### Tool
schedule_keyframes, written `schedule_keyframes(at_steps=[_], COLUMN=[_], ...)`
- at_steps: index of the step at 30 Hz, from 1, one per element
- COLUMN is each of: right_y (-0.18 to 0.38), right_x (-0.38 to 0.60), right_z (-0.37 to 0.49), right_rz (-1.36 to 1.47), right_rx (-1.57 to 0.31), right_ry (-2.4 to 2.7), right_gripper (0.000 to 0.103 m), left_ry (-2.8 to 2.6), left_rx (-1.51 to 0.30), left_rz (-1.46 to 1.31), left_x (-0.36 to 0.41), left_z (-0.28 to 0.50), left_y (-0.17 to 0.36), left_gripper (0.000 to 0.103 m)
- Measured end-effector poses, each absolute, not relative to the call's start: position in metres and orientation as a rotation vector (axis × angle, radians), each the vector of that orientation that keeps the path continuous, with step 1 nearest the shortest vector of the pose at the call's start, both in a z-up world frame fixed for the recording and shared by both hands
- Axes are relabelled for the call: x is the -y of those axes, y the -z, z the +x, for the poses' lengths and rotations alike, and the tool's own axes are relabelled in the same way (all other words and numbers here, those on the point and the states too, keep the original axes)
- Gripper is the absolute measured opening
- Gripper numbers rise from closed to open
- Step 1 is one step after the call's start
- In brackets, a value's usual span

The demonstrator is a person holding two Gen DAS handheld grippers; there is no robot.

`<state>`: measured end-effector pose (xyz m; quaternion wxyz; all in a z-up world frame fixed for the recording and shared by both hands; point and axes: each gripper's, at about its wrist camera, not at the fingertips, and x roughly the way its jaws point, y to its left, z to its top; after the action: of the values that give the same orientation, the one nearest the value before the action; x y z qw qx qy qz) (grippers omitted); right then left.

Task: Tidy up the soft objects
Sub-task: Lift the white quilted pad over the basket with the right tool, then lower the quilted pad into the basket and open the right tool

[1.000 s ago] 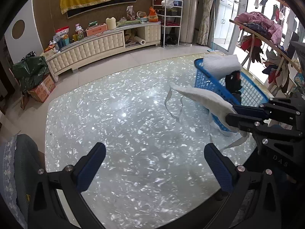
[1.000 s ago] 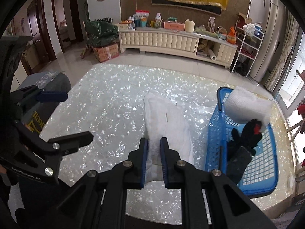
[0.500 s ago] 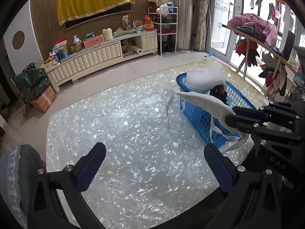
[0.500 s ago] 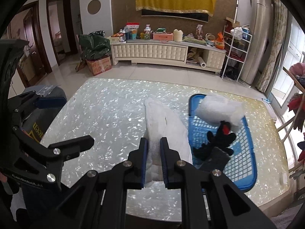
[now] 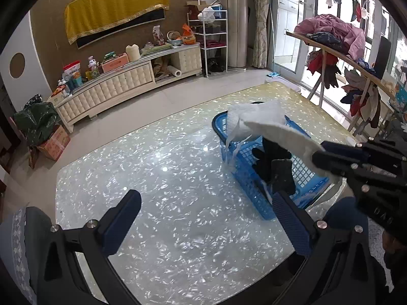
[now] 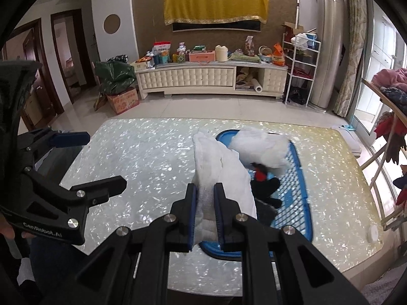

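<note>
A white quilted cloth with thin trailing straps [image 6: 218, 167] is held pinched between the narrowed jaws of the right gripper [image 6: 205, 209], which is clamped on the cloth's near end. The cloth is carried in the air above the near rim of a blue perforated plastic basket [image 6: 296, 167], with its far end drooping toward the basket's left edge. In the left wrist view, the same cloth [image 5: 274, 129] is seen stretched out from the right gripper [image 5: 330, 157] over the basket [image 5: 257, 193], its straps dangling down by the basket's wall.

Inside the basket, a crumpled white fluffy bundle [image 6: 262, 150] and a black soft toy with a red patch [image 6: 264, 185] are already lying. The basket is set on a glossy table with a pearly shell-patterned top [image 5: 165, 178].

The left gripper [image 5: 208, 221] is held wide apart and empty, above the bare tabletop, beside the basket.

The step in hand appears to be the delivery of the cloth into the basket. The next move would call for the cloth to be brought fully over the basket's opening, lowered, and released, with care that the straps are not left hanging outside the rim.
</note>
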<state>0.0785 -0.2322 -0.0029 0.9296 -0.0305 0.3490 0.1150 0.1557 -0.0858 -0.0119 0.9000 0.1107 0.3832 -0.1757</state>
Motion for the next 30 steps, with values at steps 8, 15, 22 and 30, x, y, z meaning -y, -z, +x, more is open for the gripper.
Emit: schedule_keyframes(at_steps=[8,15,22,30], right_y=[0.004,0.018,0.044,0.061], right_x=[0.252,0.255,0.258,0.261], right_z=[0.074,0.084,0.104,0.122], right_rz=[-0.044,-0.034,-0.012,0.003], right_rx=[-0.711,-0.750,-0.824,-0.891], right_ry=[-0.207,-0.226,-0.238,-0.252], right_gripper=[0.013,0.013,0.013,0.013], left_ry=[0.386,0.400,0.397,0.398], left_rx=[-0.805,-0.834,-0.874,-0.918], left_rz=[0.243,0.262,0.265,0.260], left_x=[0.107,0.123,0.129,0.135], left_z=[0.163,0.170,0.183,0.202], left_y=[0.017,0.028,0.042,0.061], left_gripper=[0.103,0.103,0.102,0.102])
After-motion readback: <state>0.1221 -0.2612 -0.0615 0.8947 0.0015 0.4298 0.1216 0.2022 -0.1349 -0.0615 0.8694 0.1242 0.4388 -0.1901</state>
